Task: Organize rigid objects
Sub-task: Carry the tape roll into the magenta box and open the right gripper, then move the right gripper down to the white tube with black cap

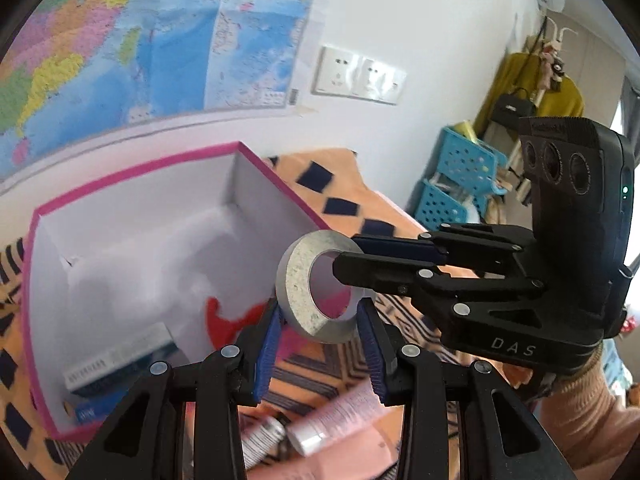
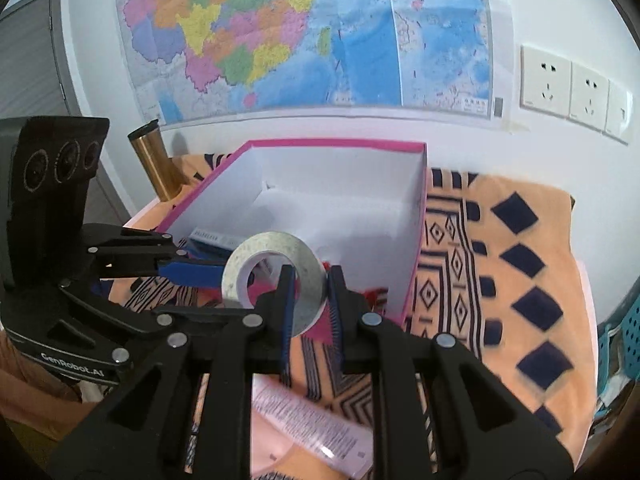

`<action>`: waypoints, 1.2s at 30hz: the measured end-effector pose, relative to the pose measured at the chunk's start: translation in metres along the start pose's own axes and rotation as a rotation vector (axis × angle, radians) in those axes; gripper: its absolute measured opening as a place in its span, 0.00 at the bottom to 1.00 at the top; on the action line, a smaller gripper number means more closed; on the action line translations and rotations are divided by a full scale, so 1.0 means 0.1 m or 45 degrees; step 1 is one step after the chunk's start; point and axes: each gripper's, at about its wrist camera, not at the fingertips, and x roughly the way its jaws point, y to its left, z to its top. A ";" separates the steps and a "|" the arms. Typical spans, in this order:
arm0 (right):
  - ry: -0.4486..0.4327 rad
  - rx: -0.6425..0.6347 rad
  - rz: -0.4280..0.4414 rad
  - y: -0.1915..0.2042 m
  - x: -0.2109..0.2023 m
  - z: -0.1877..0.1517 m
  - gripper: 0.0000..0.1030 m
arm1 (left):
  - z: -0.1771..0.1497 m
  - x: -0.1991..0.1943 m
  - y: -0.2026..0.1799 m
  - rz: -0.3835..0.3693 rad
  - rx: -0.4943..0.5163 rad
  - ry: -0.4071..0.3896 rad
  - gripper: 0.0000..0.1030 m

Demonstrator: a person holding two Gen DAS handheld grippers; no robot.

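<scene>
I hold the tape roll (image 1: 318, 286) in the air over the near edge of the box (image 1: 132, 184), my left gripper (image 1: 320, 344) clamped across its width, my right gripper (image 2: 311, 300) pinching its ring wall. It looks light, stiff and smooth-sided; the wall grip seems surest.

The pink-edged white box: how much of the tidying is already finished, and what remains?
Done: the pink-edged white box already holds a blue and white carton. In hand: both the left gripper and the right gripper are shut on the grey roll of tape, held in the air near the box. Left: a pink tube on the orange patterned cloth.
</scene>
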 end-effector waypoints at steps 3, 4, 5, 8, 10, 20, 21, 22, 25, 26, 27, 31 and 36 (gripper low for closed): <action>0.013 0.018 -0.003 -0.06 0.11 0.09 0.18 | 0.06 0.07 0.08 0.018 -0.013 0.012 0.37; 0.019 0.023 -0.004 -0.08 0.14 0.12 0.18 | 0.08 0.10 0.11 0.017 -0.022 0.020 0.37; 0.028 0.027 -0.007 -0.10 0.18 0.14 0.18 | 0.10 0.13 0.14 0.016 -0.031 0.027 0.37; 0.051 0.035 -0.021 -0.14 0.30 0.19 0.18 | 0.14 0.21 0.21 0.026 -0.054 0.050 0.37; 0.070 0.046 -0.035 -0.18 0.38 0.20 0.17 | 0.15 0.27 0.24 0.030 -0.069 0.066 0.37; 0.168 0.091 -0.072 -0.32 0.67 0.19 0.17 | 0.15 0.52 0.39 0.023 -0.134 0.148 0.36; 0.177 0.094 -0.083 -0.32 0.68 0.19 0.17 | 0.14 0.52 0.40 0.024 -0.140 0.154 0.36; 0.185 0.099 -0.109 -0.33 0.69 0.18 0.18 | 0.14 0.53 0.42 0.030 -0.150 0.154 0.36; 0.180 0.086 -0.153 -0.31 0.66 0.16 0.29 | 0.15 0.49 0.48 0.047 -0.177 0.143 0.36; 0.167 0.093 -0.146 -0.31 0.63 0.16 0.30 | 0.13 0.45 0.49 0.053 -0.181 0.132 0.36; 0.155 0.093 -0.141 -0.30 0.59 0.15 0.30 | 0.12 0.43 0.51 0.058 -0.184 0.126 0.36; 0.083 0.084 -0.087 -0.24 0.37 0.11 0.30 | 0.05 0.23 0.50 0.072 -0.161 0.064 0.39; 0.005 0.031 -0.002 -0.08 0.05 -0.05 0.34 | -0.12 -0.08 0.40 0.029 -0.100 -0.018 0.41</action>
